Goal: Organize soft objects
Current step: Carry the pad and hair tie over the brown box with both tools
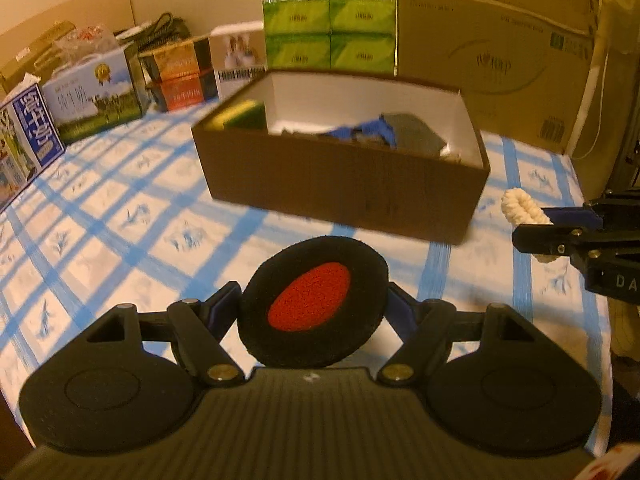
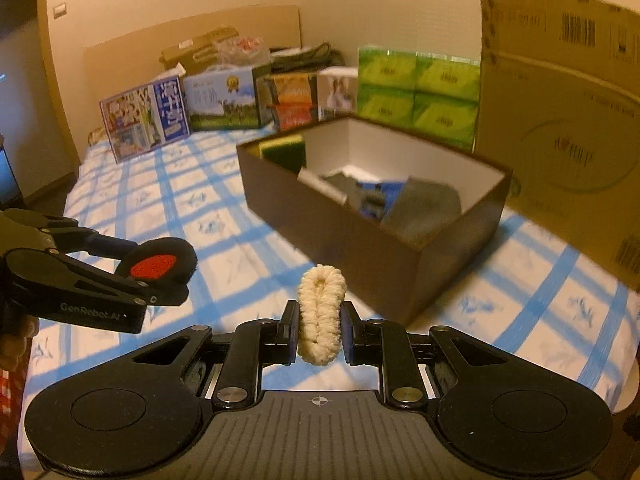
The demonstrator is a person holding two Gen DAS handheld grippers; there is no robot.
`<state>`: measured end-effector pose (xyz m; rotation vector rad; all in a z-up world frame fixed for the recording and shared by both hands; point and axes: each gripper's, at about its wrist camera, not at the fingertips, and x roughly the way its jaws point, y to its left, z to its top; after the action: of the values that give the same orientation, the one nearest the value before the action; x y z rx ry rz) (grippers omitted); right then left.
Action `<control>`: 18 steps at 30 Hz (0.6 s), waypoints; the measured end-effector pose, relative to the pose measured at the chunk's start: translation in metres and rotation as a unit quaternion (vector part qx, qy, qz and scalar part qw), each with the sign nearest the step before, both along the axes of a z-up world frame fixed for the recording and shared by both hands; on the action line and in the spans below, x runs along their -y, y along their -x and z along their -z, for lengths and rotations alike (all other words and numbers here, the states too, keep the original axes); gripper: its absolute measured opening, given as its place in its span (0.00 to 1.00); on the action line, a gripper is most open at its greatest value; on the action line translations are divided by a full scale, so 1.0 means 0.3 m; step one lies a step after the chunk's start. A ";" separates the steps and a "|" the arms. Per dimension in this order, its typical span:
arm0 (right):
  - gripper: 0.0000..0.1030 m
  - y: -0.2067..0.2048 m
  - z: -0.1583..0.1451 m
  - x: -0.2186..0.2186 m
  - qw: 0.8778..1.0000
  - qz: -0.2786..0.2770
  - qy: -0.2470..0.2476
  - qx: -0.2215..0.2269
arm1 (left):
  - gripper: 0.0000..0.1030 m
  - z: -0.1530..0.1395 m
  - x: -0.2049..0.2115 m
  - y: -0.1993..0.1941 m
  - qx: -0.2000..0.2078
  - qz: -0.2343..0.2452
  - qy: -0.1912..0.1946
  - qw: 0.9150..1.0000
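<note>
Claws on both hands are seen loaded above a blue-checked table: the left claw is spread wide yet pinching a round black pad with a red centre by its rim, while the right claw is pressed close on a cream knitted loop, held upright between its pads. An open brown box, white inside, is shown at about twelve o'clock from the left claw and at about one o'clock from the right, with a gap of bare cloth between it and both claws. Inside the box, a yellow-and-green sponge is propped in the far left corner, and grey cloth with something blue is heaped toward the right end; what lies beneath cannot be made out. By all appearances the carry to the box is in hand. It would be done well if both pieces were brought over the near wall with clearance, lowered into the empty middle rather than onto the heap, and released only once low inside, one claw at a time to avoid a clash.
</note>
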<state>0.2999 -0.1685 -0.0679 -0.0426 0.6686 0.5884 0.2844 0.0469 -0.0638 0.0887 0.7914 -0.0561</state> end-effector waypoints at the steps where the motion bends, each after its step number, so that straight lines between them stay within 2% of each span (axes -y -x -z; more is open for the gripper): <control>1: 0.21 -0.009 -0.009 0.004 1.000 0.000 -0.002 0.002 | 0.73 -0.015 0.000 -0.009 0.004 0.002 0.001 1.000; 8: 0.21 -0.097 -0.077 0.025 1.000 0.006 -0.013 0.011 | 0.73 -0.117 0.029 -0.118 0.029 0.022 -0.006 0.999; 14: 0.21 -0.229 -0.130 0.050 0.999 0.024 -0.038 0.004 | 0.73 -0.176 0.047 -0.260 0.042 0.032 0.007 0.999; 18: 0.21 -0.335 -0.156 0.048 0.998 0.032 -0.047 -0.002 | 0.73 -0.196 0.057 -0.372 0.044 0.043 0.000 0.998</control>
<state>0.4003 -0.1829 -0.0211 0.0673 0.6431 0.5568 0.3959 0.0297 -0.0048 0.1237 0.6986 -0.1328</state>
